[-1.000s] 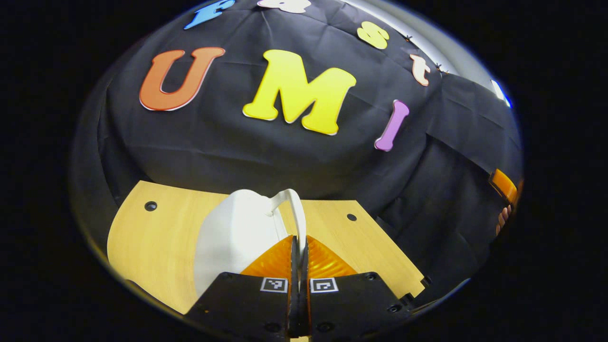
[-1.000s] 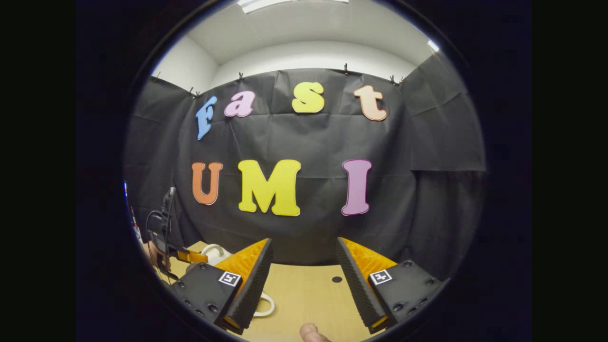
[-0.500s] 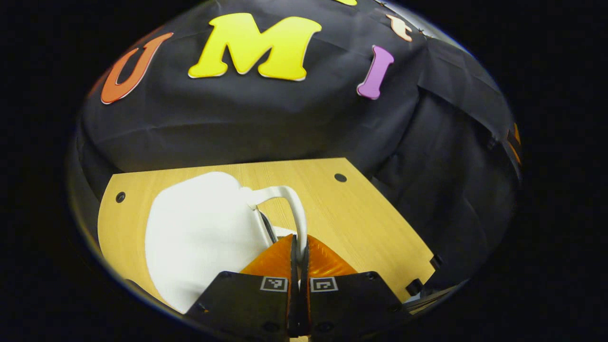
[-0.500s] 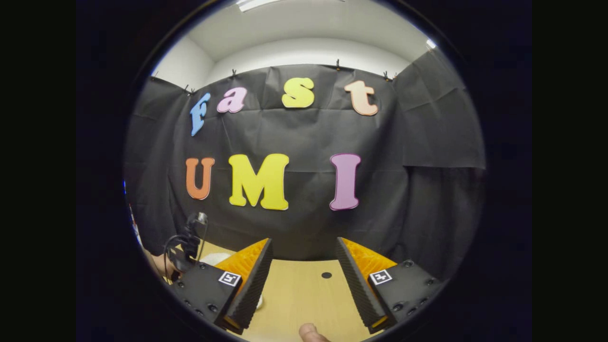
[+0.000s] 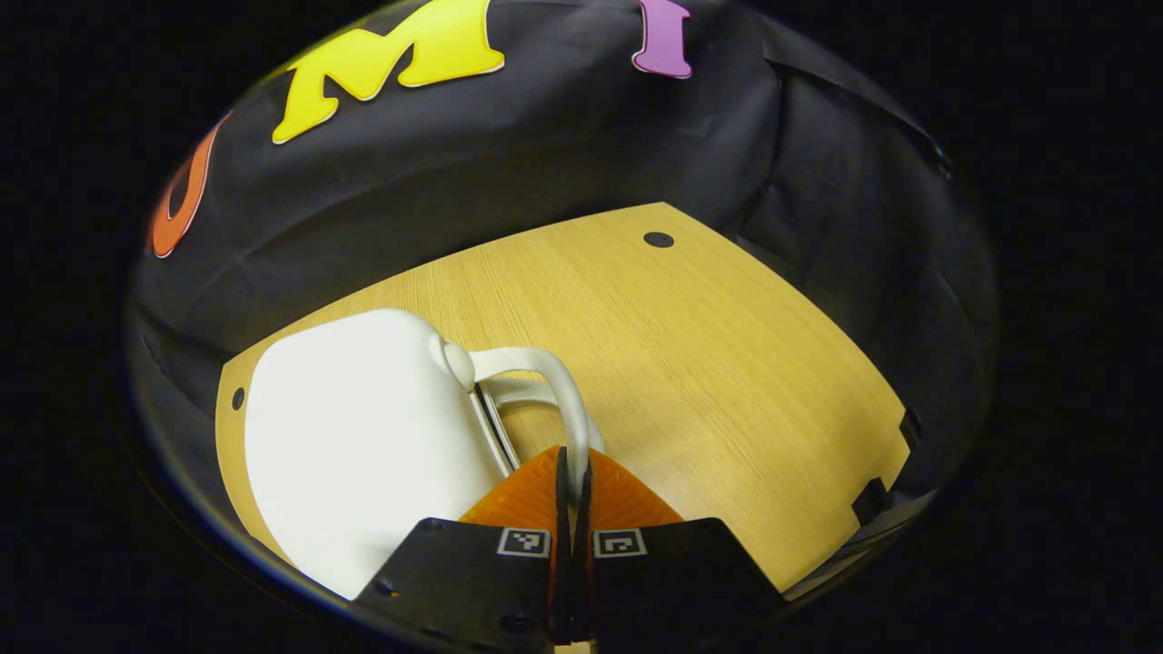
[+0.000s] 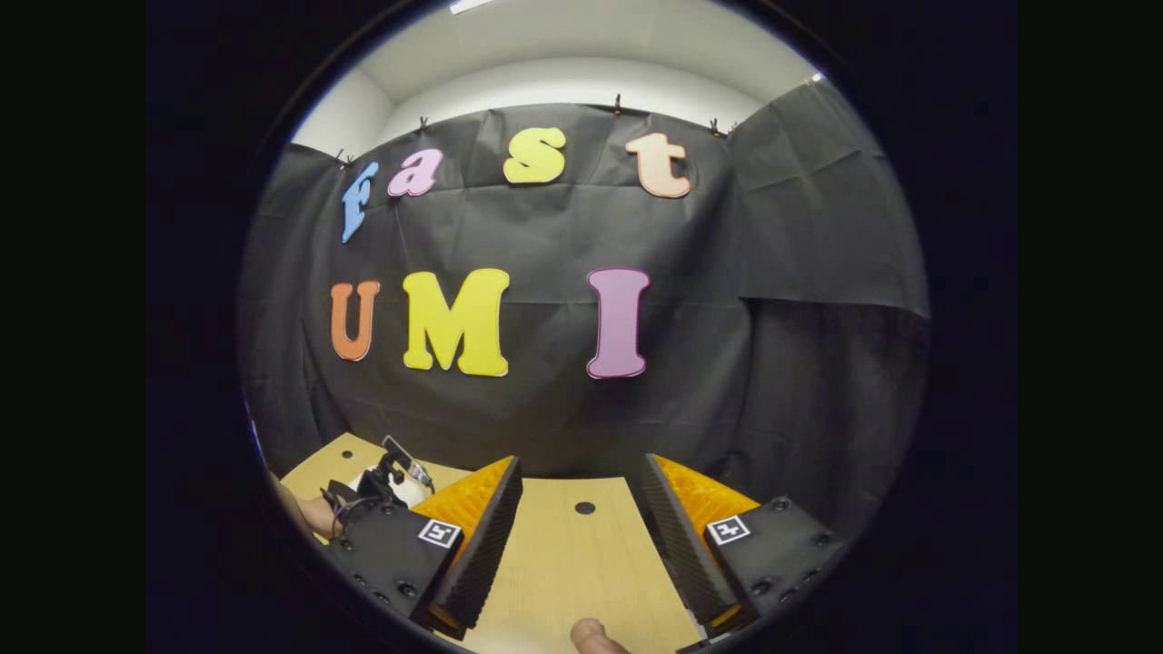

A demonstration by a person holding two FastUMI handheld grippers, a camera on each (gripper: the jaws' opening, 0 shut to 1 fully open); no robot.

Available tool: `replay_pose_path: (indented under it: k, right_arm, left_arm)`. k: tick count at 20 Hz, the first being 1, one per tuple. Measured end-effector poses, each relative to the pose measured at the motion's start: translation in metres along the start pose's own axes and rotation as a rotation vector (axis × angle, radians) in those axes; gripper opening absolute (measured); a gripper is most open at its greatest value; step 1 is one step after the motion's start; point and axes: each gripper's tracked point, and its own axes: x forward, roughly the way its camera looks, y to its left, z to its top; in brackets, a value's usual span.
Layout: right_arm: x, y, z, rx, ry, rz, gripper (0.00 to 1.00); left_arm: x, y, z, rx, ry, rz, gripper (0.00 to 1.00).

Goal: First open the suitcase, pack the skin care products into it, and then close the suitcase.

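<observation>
The white suitcase lies on the worktop, near left. Left tool is pinched tight on its thin handle; right tool is wide, holding nothing. Shell looks hard, smooth & prob light, so the handle is the best spot to hold.

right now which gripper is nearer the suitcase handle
Left. The left gripper is shut on the handle of the white suitcase. The right gripper is open over bare table, off to the suitcase's right.
</observation>
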Motion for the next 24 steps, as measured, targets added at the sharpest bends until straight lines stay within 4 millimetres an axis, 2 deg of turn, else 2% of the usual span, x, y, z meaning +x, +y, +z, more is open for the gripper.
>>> replay_pose_path:
  k: [3, 7, 9, 10, 11, 12, 13, 14, 15, 18, 19, 20, 24]
  right_arm:
    - [0.005, -0.001, -0.001, -0.008, -0.002, 0.003, 0.8]
    - [0.013, 0.015, 0.004, -0.004, -0.006, 0.026, 0.8]
    - [0.017, 0.026, 0.01, -0.013, -0.026, 0.035, 0.8]
    - [0.02, 0.031, 0.014, -0.019, -0.036, 0.035, 0.8]
    - [0.022, 0.036, 0.018, -0.024, -0.05, 0.032, 0.78]
    - [0.024, 0.041, 0.022, -0.026, -0.063, 0.031, 0.79]
    - [0.026, 0.048, 0.026, -0.027, -0.074, 0.032, 0.77]
    - [0.027, 0.056, 0.028, -0.032, -0.078, 0.031, 0.77]
    - [0.03, 0.063, 0.029, -0.035, -0.08, 0.033, 0.79]
    - [0.035, 0.092, 0.03, -0.061, -0.075, 0.031, 0.77]
    - [0.036, 0.103, 0.029, -0.067, -0.07, 0.036, 0.77]
    - [0.036, 0.115, 0.028, -0.066, -0.065, 0.043, 0.8]
    - [0.034, 0.163, 0.027, -0.066, -0.048, 0.078, 0.8]
  left_arm:
    - [0.008, -0.002, -0.002, 0.037, 0.045, 0.066, 0.04]
    - [0.008, -0.006, -0.003, 0.1, 0.06, 0.119, 0.04]
    - [0.0, -0.011, -0.001, 0.04, 0.039, 0.09, 0.13]
    - [-0.004, -0.011, -0.001, -0.016, 0.027, 0.069, 0.27]
    - [-0.014, -0.013, 0.005, -0.08, 0.004, 0.051, 0.32]
    - [-0.029, -0.011, 0.012, -0.14, -0.031, 0.041, 0.43]
    - [-0.042, -0.006, 0.018, -0.187, -0.068, 0.04, 0.63]
    - [-0.058, 0.006, 0.028, -0.213, -0.11, 0.058, 0.77]
    - [-0.074, 0.02, 0.035, -0.223, -0.146, 0.087, 0.82]
    - [-0.132, 0.072, 0.054, -0.214, -0.249, 0.206, 0.9]
    - [-0.152, 0.088, 0.063, -0.219, -0.298, 0.243, 0.99]
    - [-0.173, 0.101, 0.073, -0.229, -0.344, 0.272, 0.92]
    - [-0.261, 0.136, 0.118, -0.281, -0.57, 0.346, 0.96]
